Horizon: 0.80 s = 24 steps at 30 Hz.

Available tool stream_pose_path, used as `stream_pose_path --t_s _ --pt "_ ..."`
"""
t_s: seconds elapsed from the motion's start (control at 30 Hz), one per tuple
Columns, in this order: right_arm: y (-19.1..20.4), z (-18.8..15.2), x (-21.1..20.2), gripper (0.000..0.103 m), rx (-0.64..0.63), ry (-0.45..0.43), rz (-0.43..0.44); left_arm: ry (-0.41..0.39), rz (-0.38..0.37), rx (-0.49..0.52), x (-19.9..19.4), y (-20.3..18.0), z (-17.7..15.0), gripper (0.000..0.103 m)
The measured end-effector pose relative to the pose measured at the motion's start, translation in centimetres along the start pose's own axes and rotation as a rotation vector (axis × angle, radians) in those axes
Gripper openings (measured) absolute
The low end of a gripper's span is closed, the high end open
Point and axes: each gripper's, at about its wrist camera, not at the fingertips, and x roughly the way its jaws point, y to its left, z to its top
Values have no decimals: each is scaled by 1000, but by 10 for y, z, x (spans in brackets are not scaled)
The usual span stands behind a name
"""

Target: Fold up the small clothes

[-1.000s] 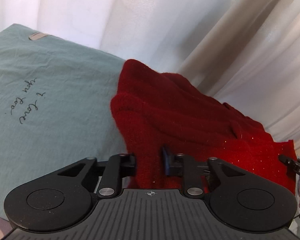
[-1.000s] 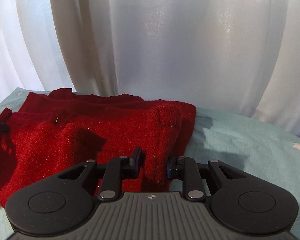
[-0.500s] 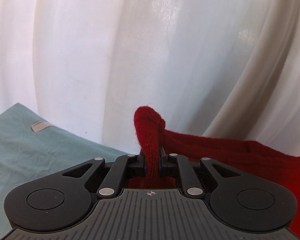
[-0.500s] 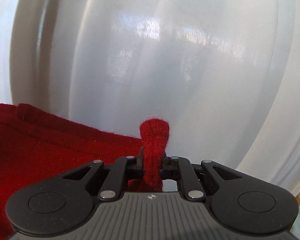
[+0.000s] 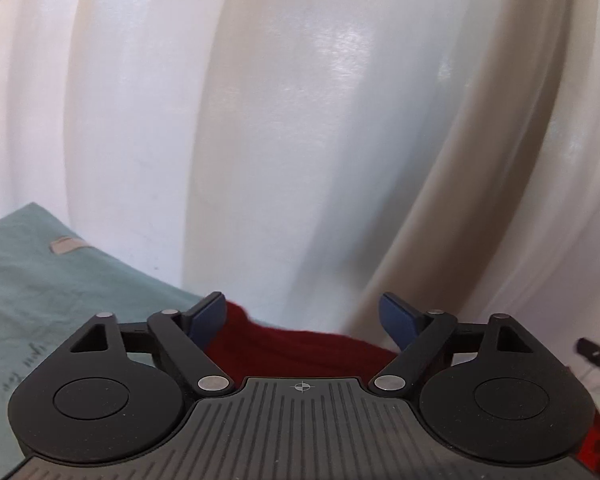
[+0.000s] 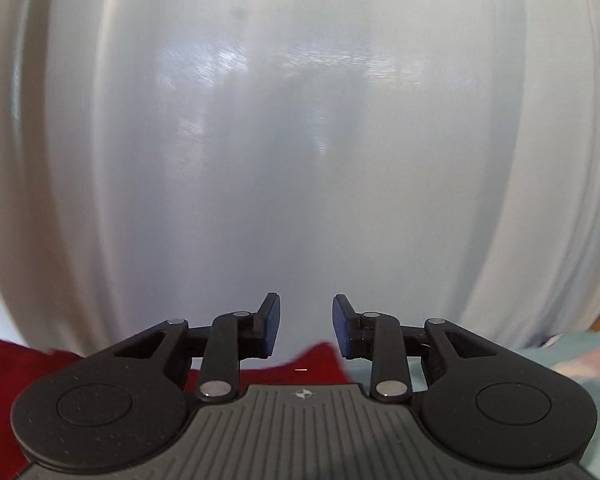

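On the teal cloth (image 5: 48,292) that covers the surface there is dark handwriting near the left edge of the left wrist view. Only a few letters show, and they are sideways and too cut off to read. A small tan tag (image 5: 69,245) is sewn near the far edge of the cloth.

The left gripper (image 5: 302,318) has its jaws spread wide apart; they have just been opening, and nothing is pinched in them. The red knitted garment (image 5: 300,350) lies low on the cloth, below and between the blue pads (image 5: 209,317), not touching them as far as can be seen.

The right gripper (image 6: 306,326) has its jaws partly apart; they too have just been opening, and they hold nothing. The red garment shows under it and off to its left.

Behind everything hangs a white curtain (image 6: 300,140) in soft folds. The pictures are a bit blurred.
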Motion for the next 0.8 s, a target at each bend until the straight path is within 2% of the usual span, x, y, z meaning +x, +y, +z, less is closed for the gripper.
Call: stream_pose_path --t_s 0.07,0.1,0.13,0.17,0.2,0.23,0.27,0.3,0.37,0.43,0.53,0.6,0.67,0.7,0.73,0.77,0.8 --pt "15 -9 5 34 203 92 306 38 -133 -78 16 -9 -13 94" --pt "22 -17 12 35 297 150 405 51 -180 -122 27 -9 -24 95" --pt "28 -27 21 35 374 212 484 86 -188 -167 40 -7 -34 95" --pt "34 -39 34 35 452 291 557 132 -161 -199 52 -5 -43 95" --pt "37 -49 42 35 491 336 574 166 -129 -215 64 0 -52 94" --pt "37 -58 51 32 503 362 577 146 -119 -180 67 0 -56 92" --pt "32 -62 55 30 488 347 558 110 -103 -98 65 -4 -59 93" --pt "26 -63 56 27 451 320 528 120 -84 -55 66 -7 -60 93" --pt "3 -60 60 20 403 284 473 133 -82 -50 67 -9 -58 94" --pt "-29 -57 65 8 412 262 422 134 -81 -42 67 -13 -57 95" --pt "-69 -51 59 9 396 201 318 132 -83 -38 67 -6 -61 96" --pt "-95 -49 57 11 444 177 234 131 -85 -39 66 -3 -64 96" --pt "-121 -49 56 14 511 166 164 133 -87 -39 65 -2 -63 96" --pt "-129 -49 54 23 510 158 112 135 -89 -40 64 -1 -63 96" --pt "-136 -48 52 50 499 157 38 139 -92 -40 63 0 -63 96" --pt "-143 -48 48 55 494 164 -32 145 -93 -39 61 2 -62 96" --pt "-149 -49 39 54 482 163 -72 149 -86 -34 56 4 -60 96"
